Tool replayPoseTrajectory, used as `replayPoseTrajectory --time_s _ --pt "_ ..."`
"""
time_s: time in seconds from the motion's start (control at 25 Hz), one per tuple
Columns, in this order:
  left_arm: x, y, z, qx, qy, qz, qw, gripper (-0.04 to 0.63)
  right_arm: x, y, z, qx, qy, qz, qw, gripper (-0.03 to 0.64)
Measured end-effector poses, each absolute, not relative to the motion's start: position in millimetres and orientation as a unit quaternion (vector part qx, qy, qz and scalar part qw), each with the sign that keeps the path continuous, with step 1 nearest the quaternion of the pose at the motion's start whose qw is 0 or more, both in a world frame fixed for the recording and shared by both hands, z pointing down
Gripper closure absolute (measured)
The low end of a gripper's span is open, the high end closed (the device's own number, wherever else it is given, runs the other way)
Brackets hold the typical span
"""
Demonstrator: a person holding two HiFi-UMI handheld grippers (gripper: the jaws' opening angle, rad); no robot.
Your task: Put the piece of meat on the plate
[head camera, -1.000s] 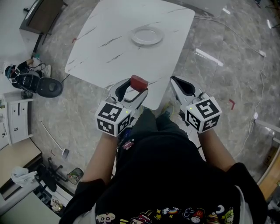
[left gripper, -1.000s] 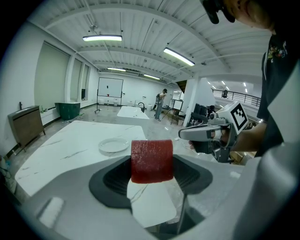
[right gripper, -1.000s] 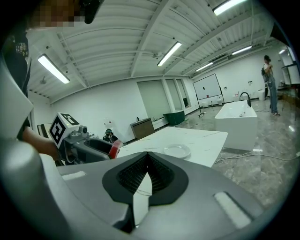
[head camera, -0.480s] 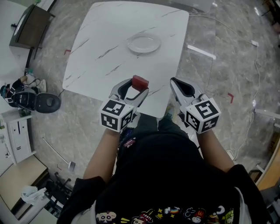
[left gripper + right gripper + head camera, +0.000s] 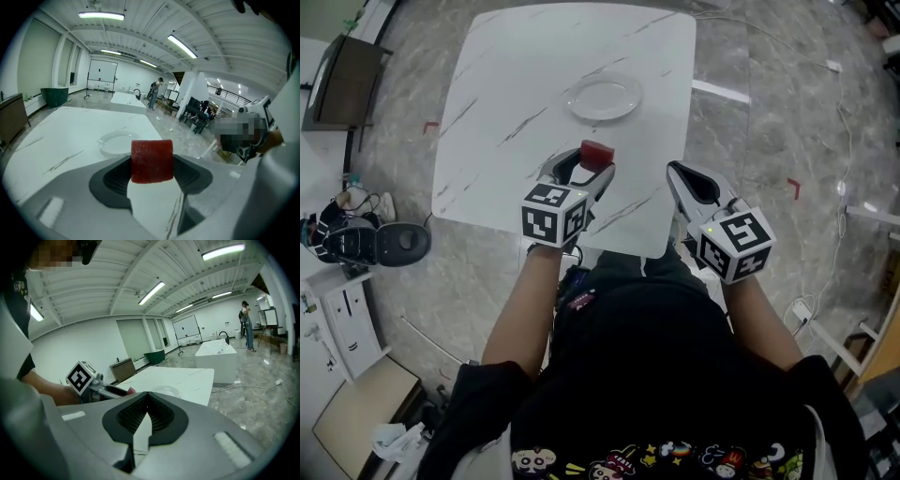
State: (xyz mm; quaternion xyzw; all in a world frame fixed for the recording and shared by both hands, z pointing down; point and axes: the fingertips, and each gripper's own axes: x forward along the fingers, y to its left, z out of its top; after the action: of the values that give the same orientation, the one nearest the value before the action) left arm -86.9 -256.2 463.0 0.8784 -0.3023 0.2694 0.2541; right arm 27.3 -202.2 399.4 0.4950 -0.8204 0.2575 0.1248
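Closest to you, your right gripper hangs just off the table's near edge over the grey stone floor; its jaws are pressed together with nothing between them. Your left gripper sits a little further forward, over the near part of the white marble-patterned table, and its jaws are clamped on the piece of meat, a red block held at the very tips and lifted clear of the tabletop. From the left gripper view, the meat covers the near rim of the plate behind it.

Only bare tabletop lies between the meat and the plate, which stands apart from it toward the middle of the far half of the table.

Off the table, a dark round device and a white cabinet stand on the floor to your left. A dark cabinet is further off on that side. To your right, a white strip lies beside the table, and a thin cable runs across the floor
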Motion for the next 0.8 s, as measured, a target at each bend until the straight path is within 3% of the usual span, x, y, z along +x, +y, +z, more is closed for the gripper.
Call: replayPoseTrajectory --time_s 0.8 --pt "-65 -366 536 0.854 -0.309 0.301 0.292 0.209 33 -213 435 0.513 -0.792 0.303 0.133 0.592"
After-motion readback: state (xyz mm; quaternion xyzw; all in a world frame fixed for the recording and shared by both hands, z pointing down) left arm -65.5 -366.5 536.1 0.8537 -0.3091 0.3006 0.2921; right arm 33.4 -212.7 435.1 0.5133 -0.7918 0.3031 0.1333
